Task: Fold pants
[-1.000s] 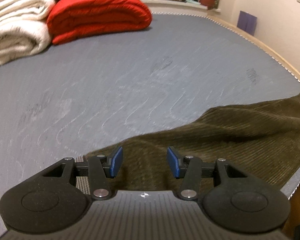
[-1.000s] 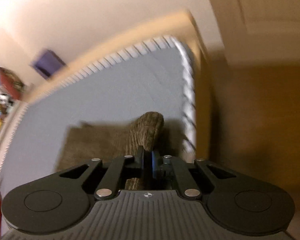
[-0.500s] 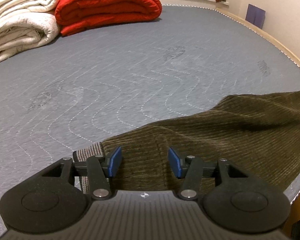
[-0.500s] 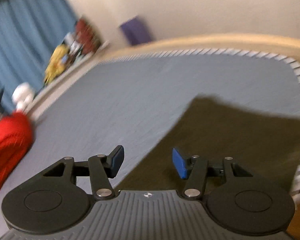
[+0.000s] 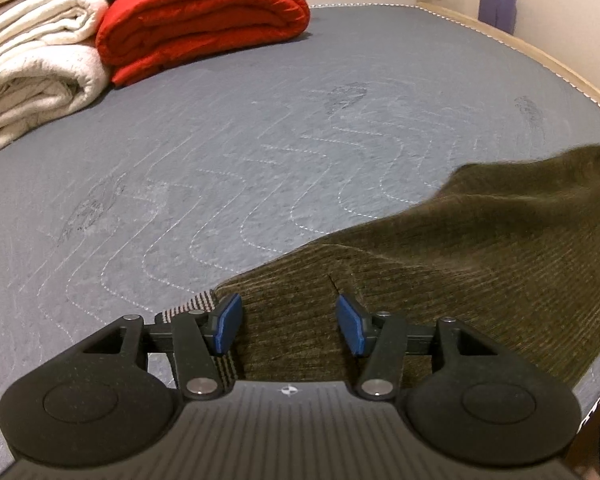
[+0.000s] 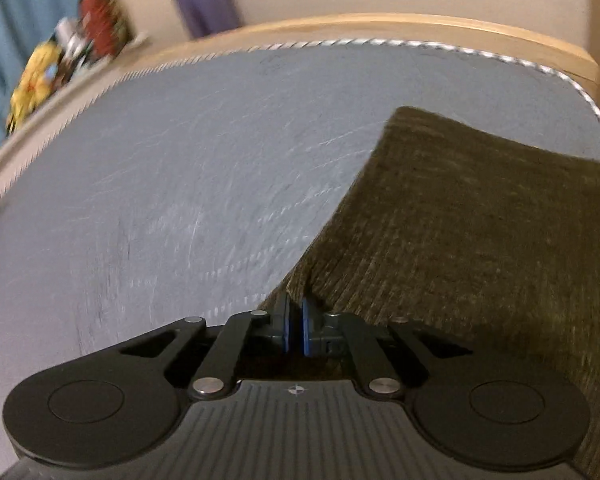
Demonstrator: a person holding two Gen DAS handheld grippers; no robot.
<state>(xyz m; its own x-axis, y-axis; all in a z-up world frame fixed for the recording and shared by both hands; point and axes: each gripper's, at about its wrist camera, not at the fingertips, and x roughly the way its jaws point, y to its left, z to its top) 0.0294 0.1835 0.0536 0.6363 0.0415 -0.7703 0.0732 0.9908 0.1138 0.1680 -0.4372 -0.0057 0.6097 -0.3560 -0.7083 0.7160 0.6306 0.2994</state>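
The left hand-held gripper (image 5: 288,324) hovers with jaws apart over the waistband end of the olive corduroy pants (image 5: 480,256). The right hand-held gripper (image 6: 294,322) is clamped on a fabric edge (image 6: 300,280). The pants lie flat at the mattress (image 5: 240,140) corner. Best close the left on the waistband, then lift both evenly, well clear of the red duvet (image 5: 204,12).

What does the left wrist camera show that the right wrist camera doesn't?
Only the left wrist view shows the folded red quilt, the cream blankets and the open left gripper over the pants' striped waistband. Only the right wrist view shows the blue curtain and the right gripper, jaws shut on a pants edge. Both show the olive corduroy pants, the grey mattress and the purple patch on the wall.
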